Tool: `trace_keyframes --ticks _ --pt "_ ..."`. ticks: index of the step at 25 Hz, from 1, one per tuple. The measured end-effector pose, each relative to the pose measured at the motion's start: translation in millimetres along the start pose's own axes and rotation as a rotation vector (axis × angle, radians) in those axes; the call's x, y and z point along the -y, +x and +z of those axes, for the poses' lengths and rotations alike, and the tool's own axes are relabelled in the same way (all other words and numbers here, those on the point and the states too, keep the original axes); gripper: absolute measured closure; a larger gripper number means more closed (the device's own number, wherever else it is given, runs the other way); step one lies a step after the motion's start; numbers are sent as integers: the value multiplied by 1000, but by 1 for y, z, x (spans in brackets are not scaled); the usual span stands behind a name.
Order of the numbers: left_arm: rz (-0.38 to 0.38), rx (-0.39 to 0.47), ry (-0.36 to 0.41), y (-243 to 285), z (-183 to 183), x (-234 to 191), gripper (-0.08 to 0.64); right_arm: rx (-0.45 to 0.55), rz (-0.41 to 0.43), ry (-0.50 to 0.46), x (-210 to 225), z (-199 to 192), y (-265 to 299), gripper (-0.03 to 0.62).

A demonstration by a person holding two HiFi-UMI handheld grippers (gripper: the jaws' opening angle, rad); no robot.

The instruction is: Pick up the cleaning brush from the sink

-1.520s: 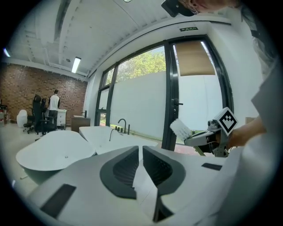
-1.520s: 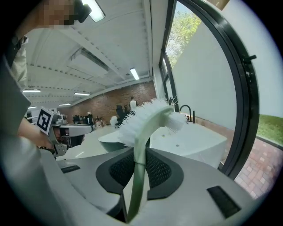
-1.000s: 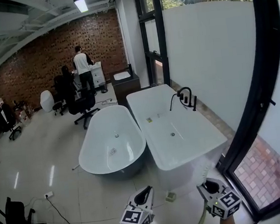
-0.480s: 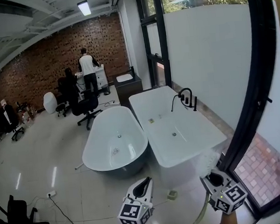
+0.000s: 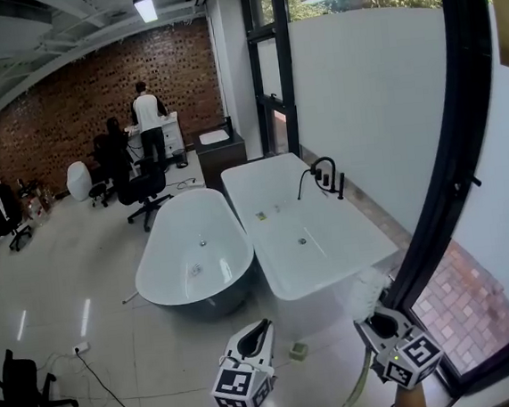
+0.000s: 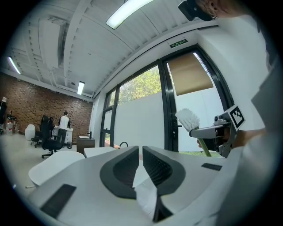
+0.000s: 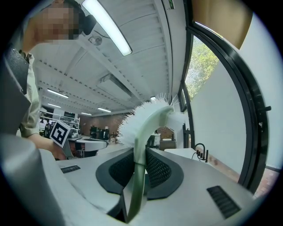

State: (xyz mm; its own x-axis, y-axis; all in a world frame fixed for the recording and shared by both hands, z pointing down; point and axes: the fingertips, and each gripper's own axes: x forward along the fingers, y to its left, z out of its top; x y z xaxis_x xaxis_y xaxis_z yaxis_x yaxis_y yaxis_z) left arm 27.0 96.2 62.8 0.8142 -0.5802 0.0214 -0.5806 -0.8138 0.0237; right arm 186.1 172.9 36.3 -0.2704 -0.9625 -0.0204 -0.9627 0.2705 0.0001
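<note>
The cleaning brush [image 5: 362, 292] has white bristles and a pale green handle, and it is off the sink. My right gripper [image 5: 374, 322] is shut on the handle just below the bristle head, low at the right of the head view. The handle hangs down past the gripper. In the right gripper view the brush [image 7: 146, 117] stands up between the dark jaws. My left gripper [image 5: 264, 330] is level beside it with its jaws together and nothing held. The left gripper view shows the brush [image 6: 188, 119] off to the right. The small white sink [image 5: 214, 137] sits far back on a dark cabinet.
An oval bathtub [image 5: 154, 275] and a rectangular bathtub [image 5: 373, 247] with a black faucet [image 5: 323, 174] stand ahead on the tiled floor. A small block [image 5: 297, 350] lies on the floor near the grippers. A black window frame [image 5: 449, 179] is at the right. A person [image 5: 148, 119] and office chairs are at the back.
Both grippers have risen a little and drifted together, and the room has shifted slightly in view. The brush stays clamped in the right gripper.
</note>
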Motion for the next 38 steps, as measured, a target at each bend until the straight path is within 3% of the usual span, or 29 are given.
trace_keyframes --ticks 38 --pt "39 13 12 -26 -5 -7 538 36 29 -38 -29 9 2 555"
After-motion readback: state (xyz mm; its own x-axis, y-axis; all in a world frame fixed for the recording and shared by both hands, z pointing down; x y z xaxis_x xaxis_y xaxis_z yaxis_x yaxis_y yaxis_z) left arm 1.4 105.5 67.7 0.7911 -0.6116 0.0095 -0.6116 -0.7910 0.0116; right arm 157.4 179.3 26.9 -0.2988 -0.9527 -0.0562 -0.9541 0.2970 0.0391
